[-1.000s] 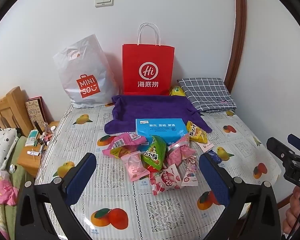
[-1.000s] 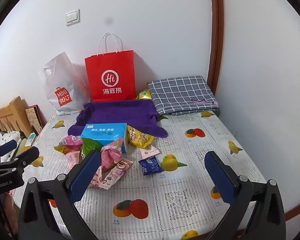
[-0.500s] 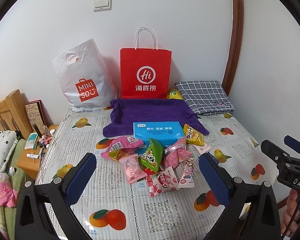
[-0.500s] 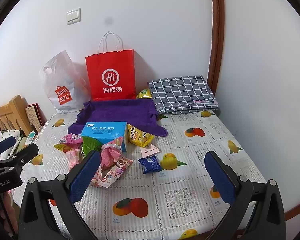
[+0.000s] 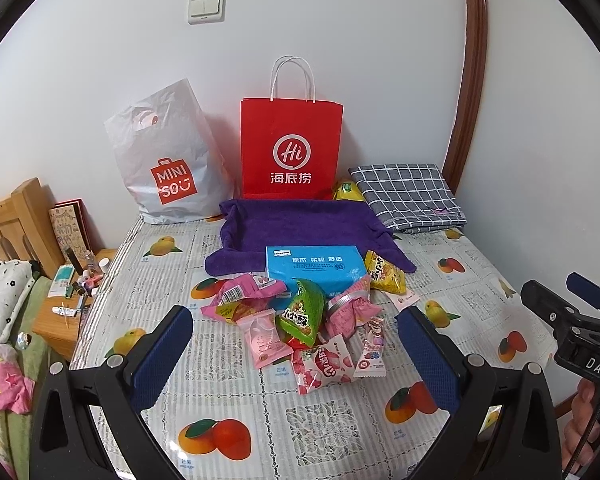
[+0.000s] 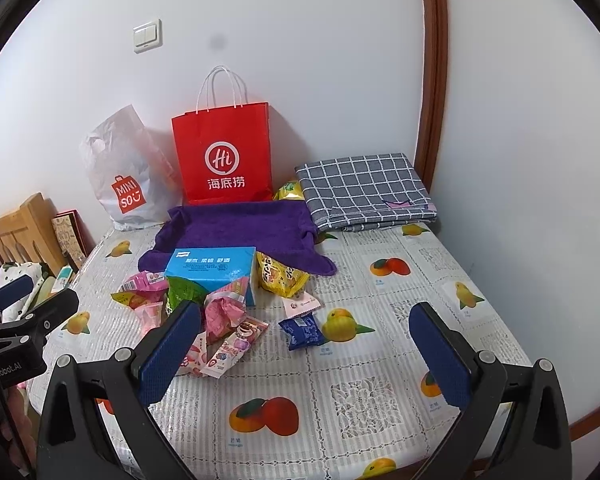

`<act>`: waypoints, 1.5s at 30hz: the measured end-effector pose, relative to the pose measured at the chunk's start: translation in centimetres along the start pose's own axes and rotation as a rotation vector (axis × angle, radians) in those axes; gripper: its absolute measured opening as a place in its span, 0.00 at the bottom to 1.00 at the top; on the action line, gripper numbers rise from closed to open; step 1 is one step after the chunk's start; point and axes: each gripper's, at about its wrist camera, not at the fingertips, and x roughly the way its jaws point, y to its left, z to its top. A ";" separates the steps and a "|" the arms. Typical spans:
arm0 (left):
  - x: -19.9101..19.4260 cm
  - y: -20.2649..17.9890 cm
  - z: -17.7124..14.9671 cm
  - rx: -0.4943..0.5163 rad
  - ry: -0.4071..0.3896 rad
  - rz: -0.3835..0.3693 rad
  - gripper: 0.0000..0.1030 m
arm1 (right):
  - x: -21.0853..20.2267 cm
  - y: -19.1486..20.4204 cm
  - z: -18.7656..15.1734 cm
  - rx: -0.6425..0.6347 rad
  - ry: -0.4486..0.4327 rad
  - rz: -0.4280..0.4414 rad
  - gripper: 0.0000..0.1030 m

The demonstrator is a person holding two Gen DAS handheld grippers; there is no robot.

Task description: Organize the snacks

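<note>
- Snacks (image 5: 300, 320) lie in a pile on the desk (image 5: 324, 424), just in front of the purple towel (image 5: 300, 232)
- Both tools, left (image 5: 296, 354) and right (image 6: 304, 354), have backed off a little, spread wide and holding nothing, so sorting is not started

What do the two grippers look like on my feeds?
Both the left gripper and right gripper have black frames with silver screws and textured blue pads on the jaws. The right one's body reads "DAS"; the left's carries partly legible white lettering.
</note>
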 end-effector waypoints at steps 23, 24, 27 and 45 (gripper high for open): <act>0.0 -0.3 -0.1 0.001 0.004 -0.002 1.00 | 0.0 0.2 -0.2 0.001 0.004 -0.002 0.99; 0.0 -0.3 -0.1 0.000 0.004 -0.002 1.00 | 0.0 0.1 -0.2 0.001 0.005 -0.001 0.99; 0.0 -0.3 -0.1 0.001 0.005 0.000 1.00 | 0.1 0.3 -0.3 -0.010 0.005 -0.002 0.99; 0.1 -0.7 -0.4 0.003 0.003 -0.004 1.00 | 0.1 0.4 -0.4 -0.020 -0.001 0.006 0.99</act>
